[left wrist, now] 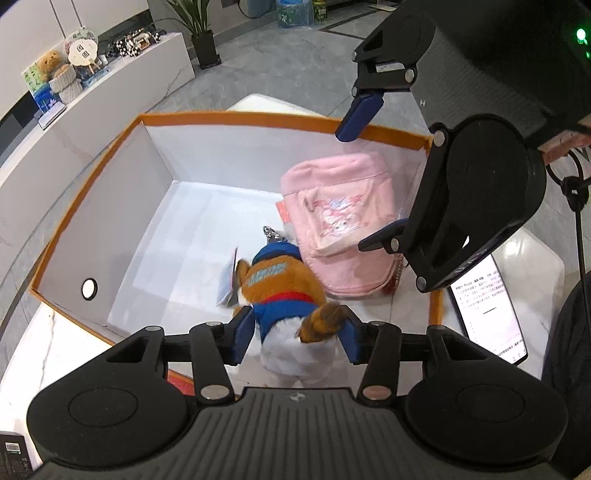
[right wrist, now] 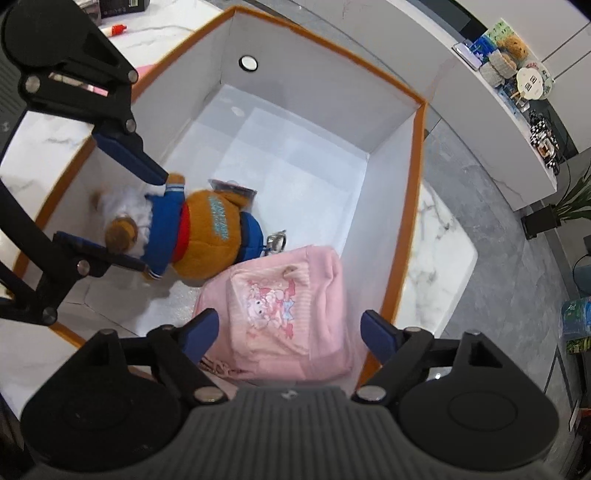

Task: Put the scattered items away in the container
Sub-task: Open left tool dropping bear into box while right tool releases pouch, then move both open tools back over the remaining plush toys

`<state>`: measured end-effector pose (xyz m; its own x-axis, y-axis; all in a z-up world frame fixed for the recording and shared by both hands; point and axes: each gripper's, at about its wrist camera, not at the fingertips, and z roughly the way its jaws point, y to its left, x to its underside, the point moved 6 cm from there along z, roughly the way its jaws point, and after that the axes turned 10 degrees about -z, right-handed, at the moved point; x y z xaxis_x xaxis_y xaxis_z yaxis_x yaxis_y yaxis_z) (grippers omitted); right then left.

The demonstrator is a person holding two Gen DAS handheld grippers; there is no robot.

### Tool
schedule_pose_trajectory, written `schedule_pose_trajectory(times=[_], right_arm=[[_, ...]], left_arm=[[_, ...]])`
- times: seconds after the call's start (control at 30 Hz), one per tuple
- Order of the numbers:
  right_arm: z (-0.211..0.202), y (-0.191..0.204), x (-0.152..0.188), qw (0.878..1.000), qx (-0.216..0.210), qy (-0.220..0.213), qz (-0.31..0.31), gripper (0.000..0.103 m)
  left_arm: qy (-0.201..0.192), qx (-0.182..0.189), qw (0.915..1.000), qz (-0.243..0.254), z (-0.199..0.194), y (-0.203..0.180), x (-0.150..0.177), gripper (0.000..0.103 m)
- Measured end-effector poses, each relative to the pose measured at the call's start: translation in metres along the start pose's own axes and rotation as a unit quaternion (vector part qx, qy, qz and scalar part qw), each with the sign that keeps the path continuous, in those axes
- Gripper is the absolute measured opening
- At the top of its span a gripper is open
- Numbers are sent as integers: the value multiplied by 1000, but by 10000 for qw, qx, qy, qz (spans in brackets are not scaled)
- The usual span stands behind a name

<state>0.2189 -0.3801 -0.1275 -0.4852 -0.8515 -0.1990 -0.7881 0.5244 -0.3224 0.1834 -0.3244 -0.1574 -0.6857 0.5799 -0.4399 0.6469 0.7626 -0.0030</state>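
Observation:
A white box with an orange rim (left wrist: pixel 236 119) (right wrist: pixel 419 155) stands on a marble table. A brown plush toy (left wrist: pixel 280 284) (right wrist: pixel 218 236) in a blue jacket hangs head-down inside it, a tag and a metal clip at its head. My left gripper (left wrist: pixel 299 338) (right wrist: pixel 125 210) is shut on the toy's white lower body. A pink pouch (left wrist: pixel 343 221) (right wrist: pixel 291 314) with a cartoon print lies on the box floor by the right wall. My right gripper (right wrist: pixel 290 334) (left wrist: pixel 373 177) stands open astride the pouch, its right pad apart from the fabric.
A lit phone (left wrist: pixel 487 306) lies on the marble table (right wrist: pixel 436 236) right of the box. A red-capped pen (right wrist: pixel 116 29) lies beyond the box's far corner. A white counter (left wrist: pixel 122 85) with plush toys and a fan stands behind, with a potted plant (left wrist: pixel 203 33) beside it.

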Motion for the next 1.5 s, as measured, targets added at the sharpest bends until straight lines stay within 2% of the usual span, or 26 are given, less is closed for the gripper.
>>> schedule_pose_trajectory(times=[0.2, 0.97, 1.5], right_arm=[[-17, 16, 1, 9999, 104, -22, -70, 85], [-65, 13, -32, 9981, 455, -157, -382, 85], [-108, 42, -71, 9941, 679, -363, -768, 86]], left_arm=[[-133, -9, 9999, 27, -12, -7, -4, 57], [-582, -206, 9980, -89, -70, 8, -2, 57], [-884, -495, 9947, -195, -120, 34, 18, 57]])
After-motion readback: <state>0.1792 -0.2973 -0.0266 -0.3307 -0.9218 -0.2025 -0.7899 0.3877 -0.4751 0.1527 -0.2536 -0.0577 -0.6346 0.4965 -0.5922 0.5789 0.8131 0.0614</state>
